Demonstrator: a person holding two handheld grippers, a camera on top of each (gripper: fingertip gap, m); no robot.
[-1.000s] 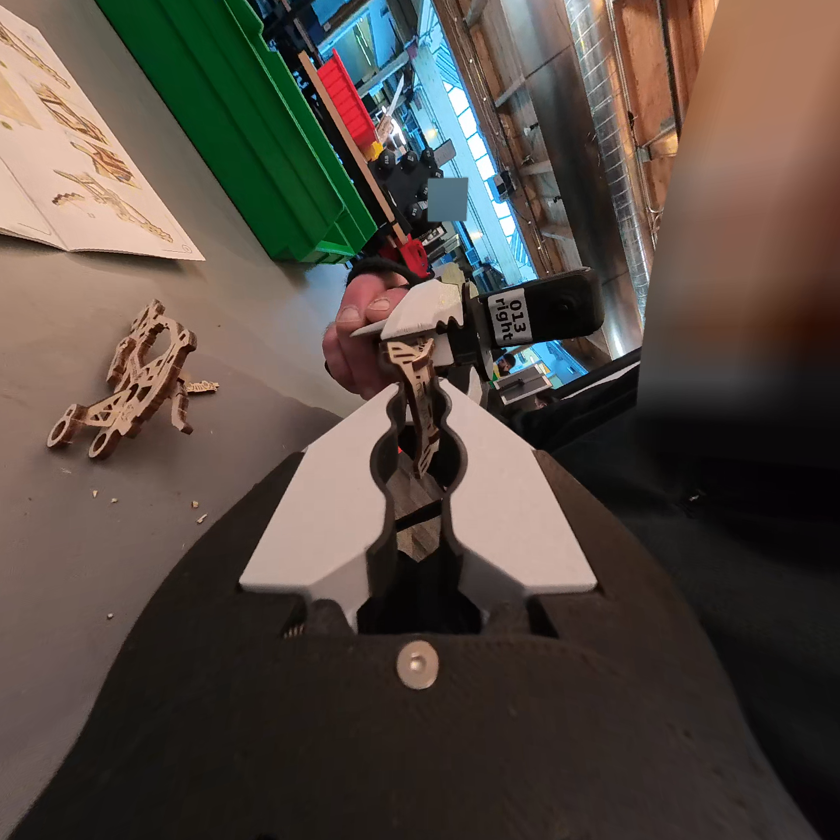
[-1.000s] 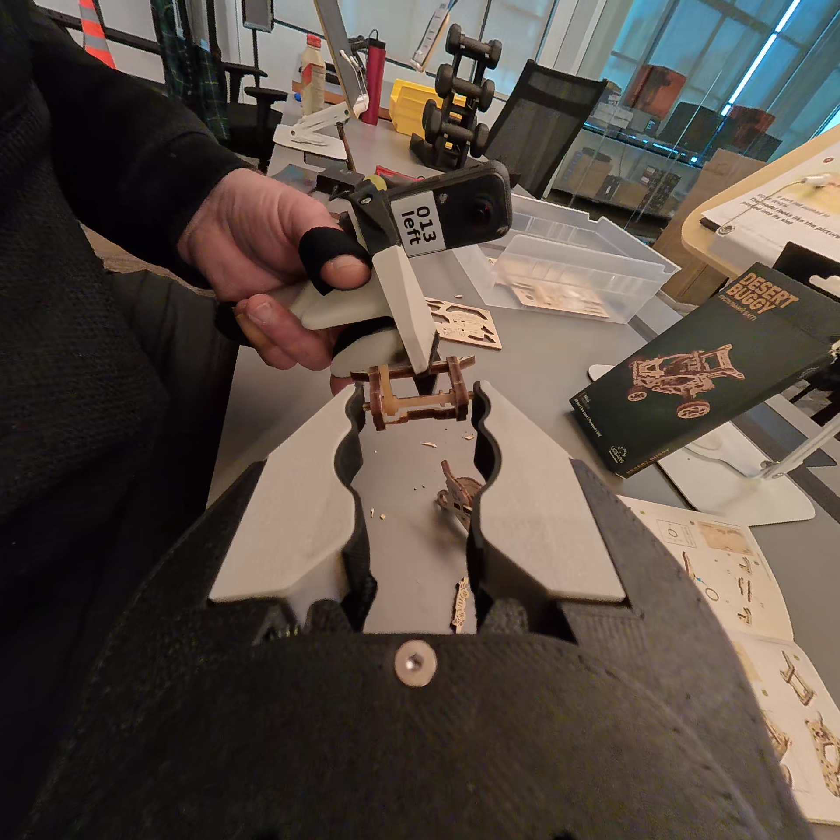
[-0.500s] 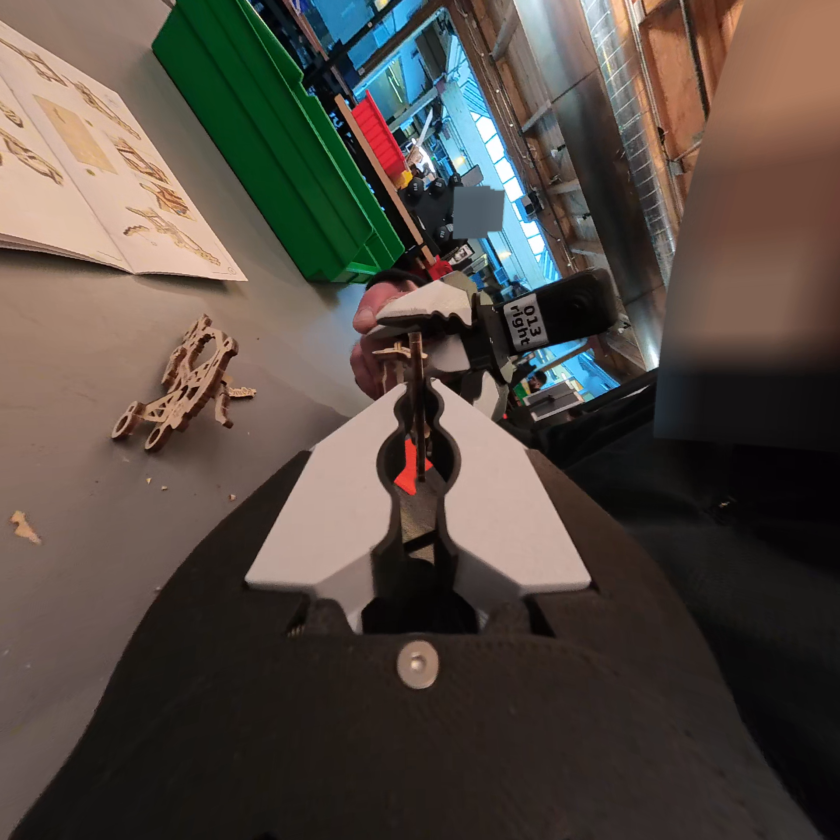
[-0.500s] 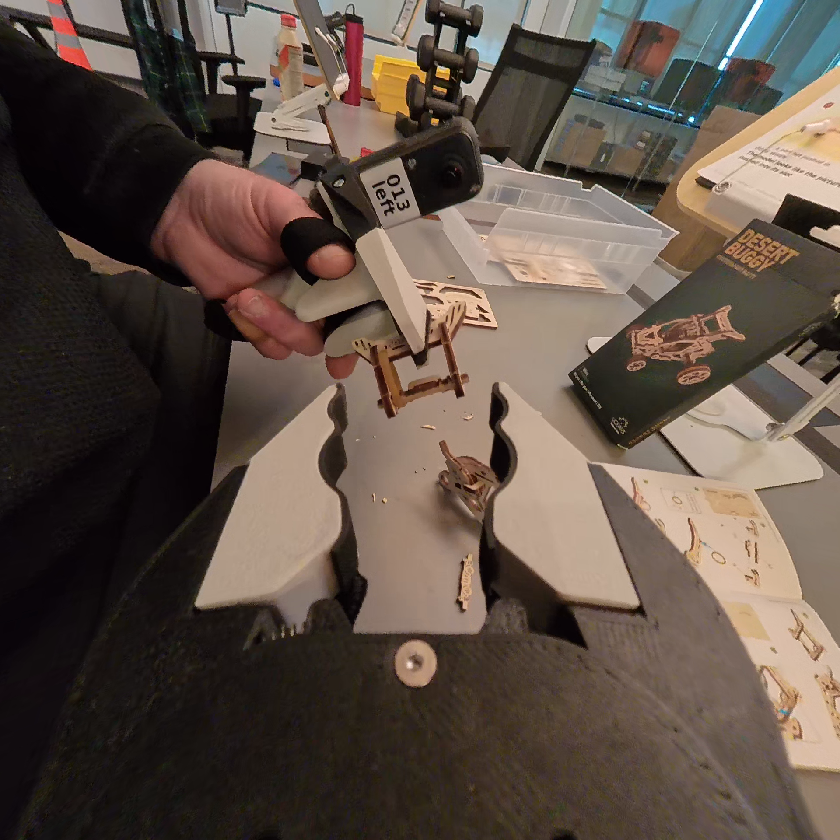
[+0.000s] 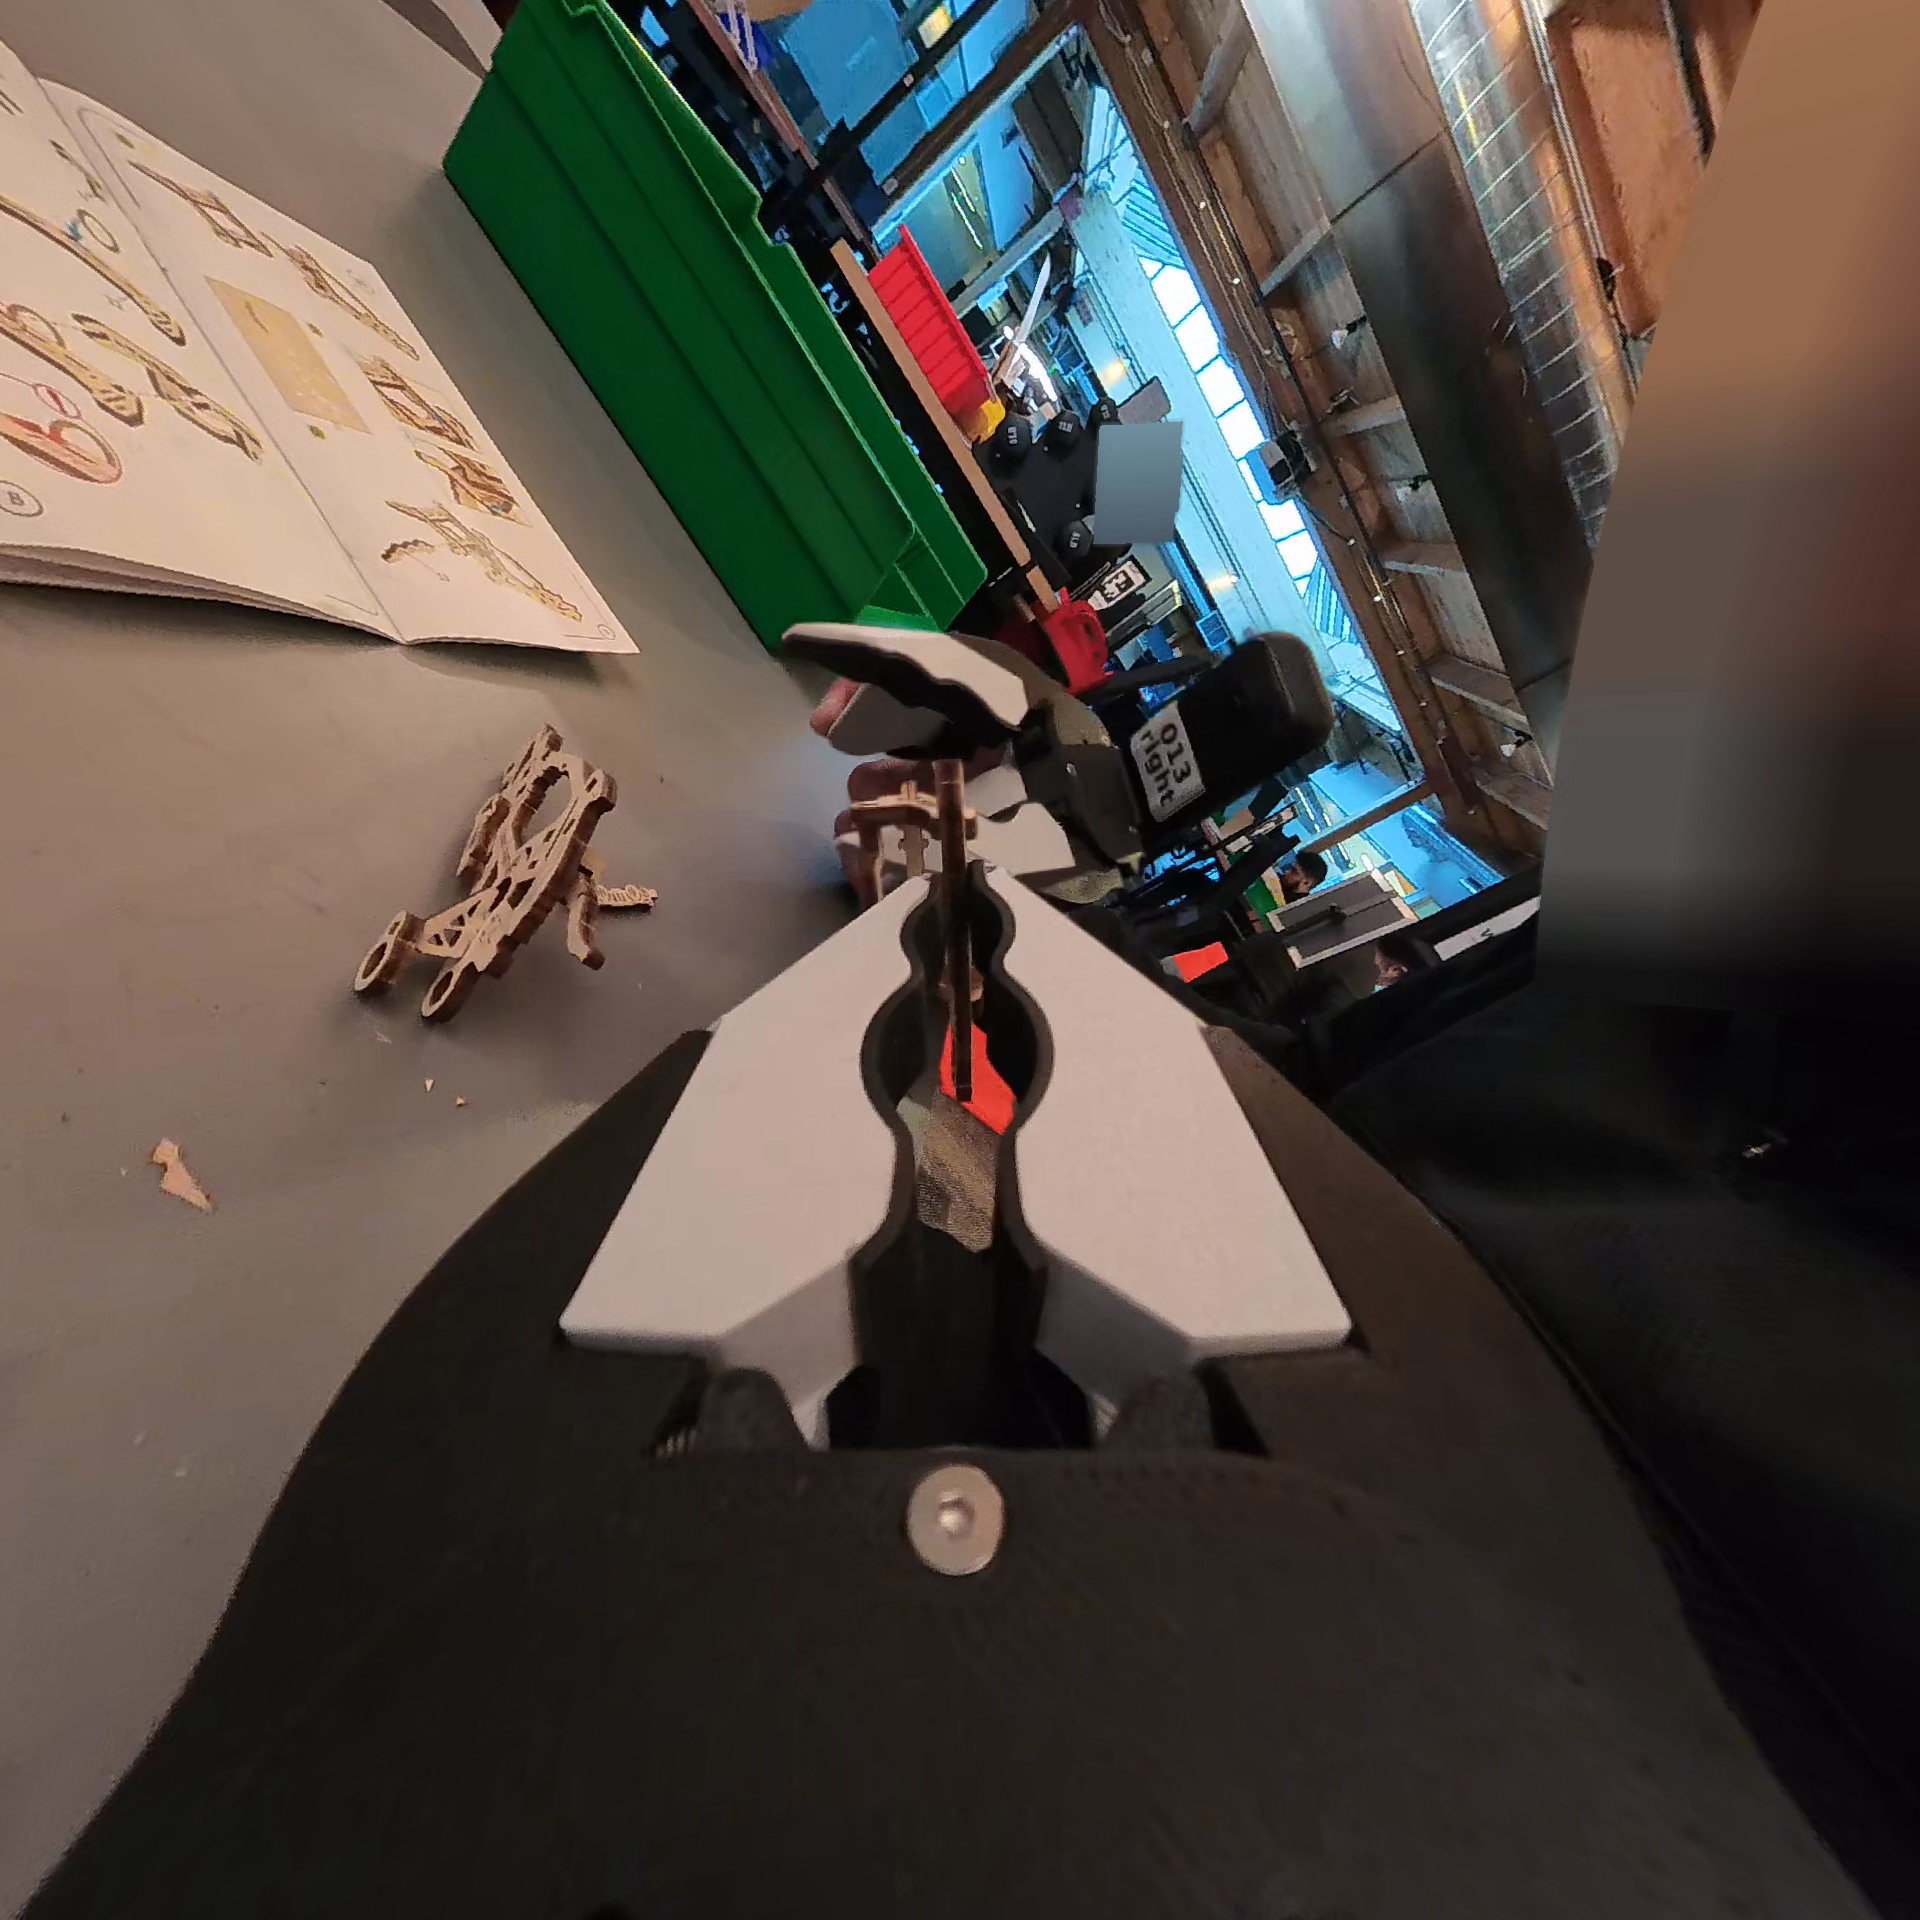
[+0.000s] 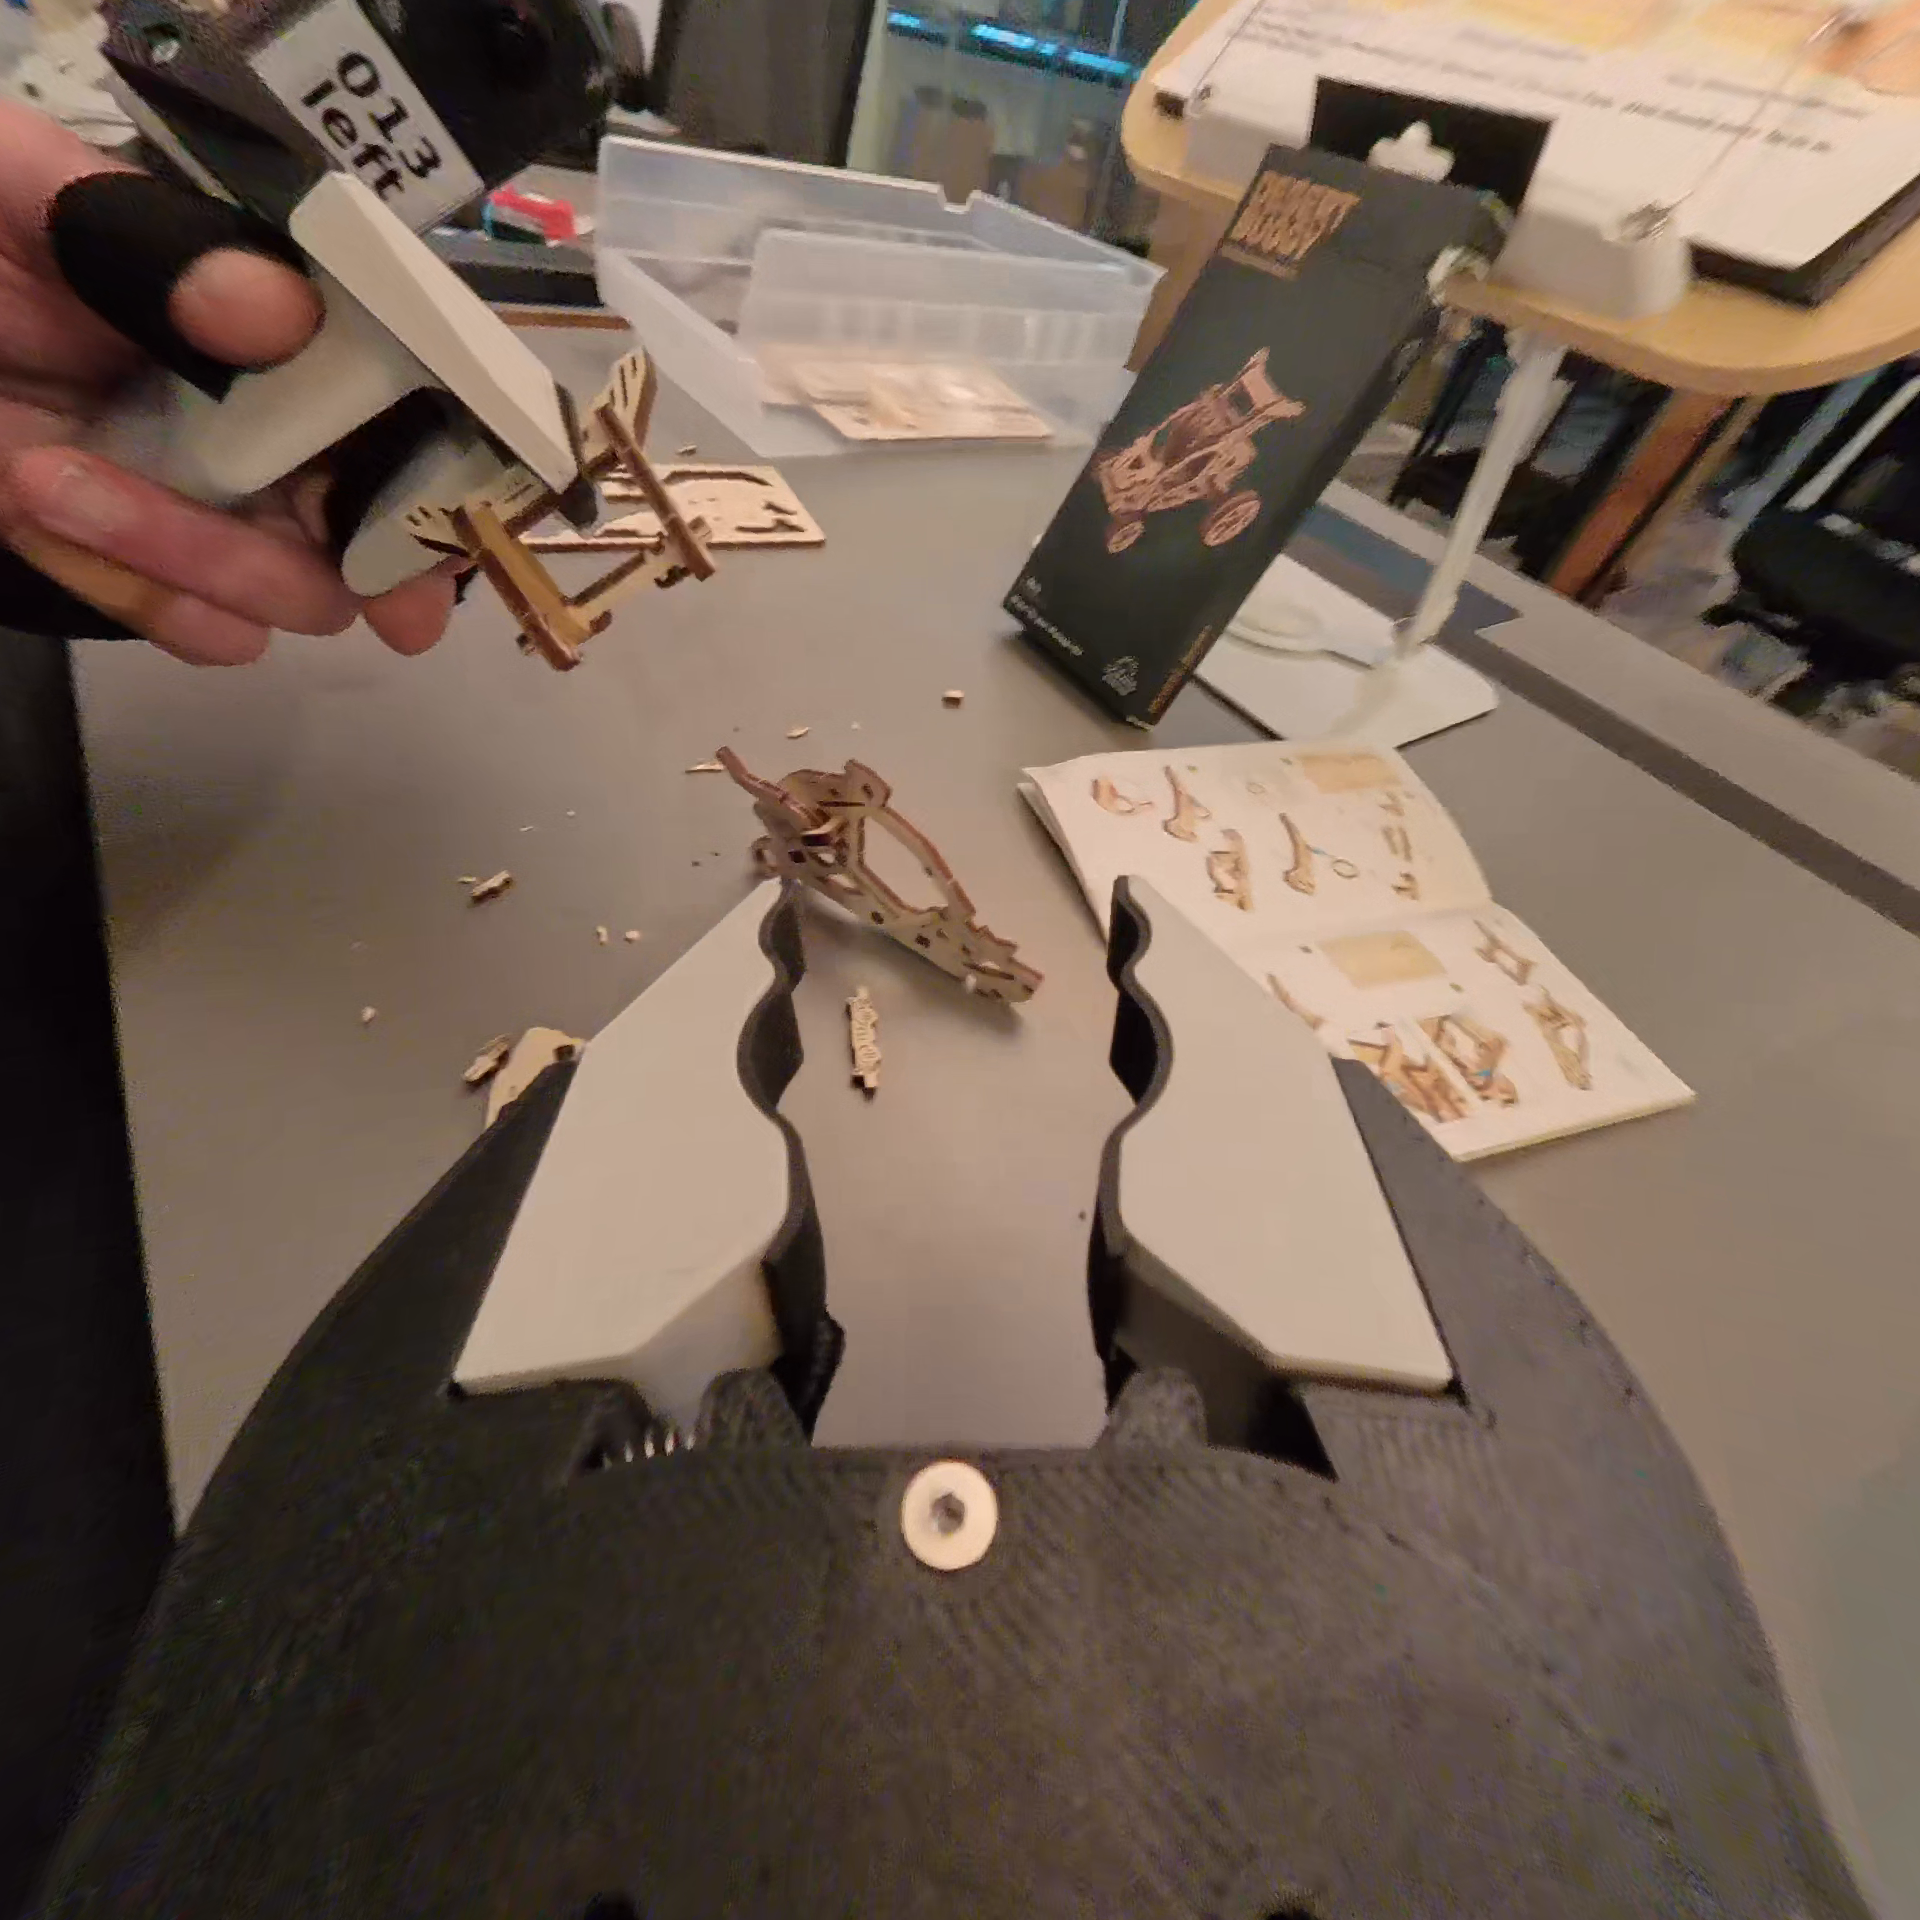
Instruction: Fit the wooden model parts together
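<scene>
Grippers worked over a grey table (image 6: 312, 831) strewn with wood chips. Left gripper (image 5: 951, 894), at ten o'clock in the right wrist view, clamped a small wooden frame (image 6: 566, 540) between its white fingers (image 6: 447, 364), holding it tilted in the air. Right gripper (image 6: 945, 914) hung with jaws spread wide and nothing between them. Just beyond its tips lay a chassis piece (image 6: 883, 883) on the table, a small strip (image 6: 864, 1039) beside it. An open booklet (image 6: 1351, 935) lay at three o'clock, a dark box (image 6: 1216, 468) stood at one o'clock, and a clear bin (image 6: 883, 281) sat at twelve.
</scene>
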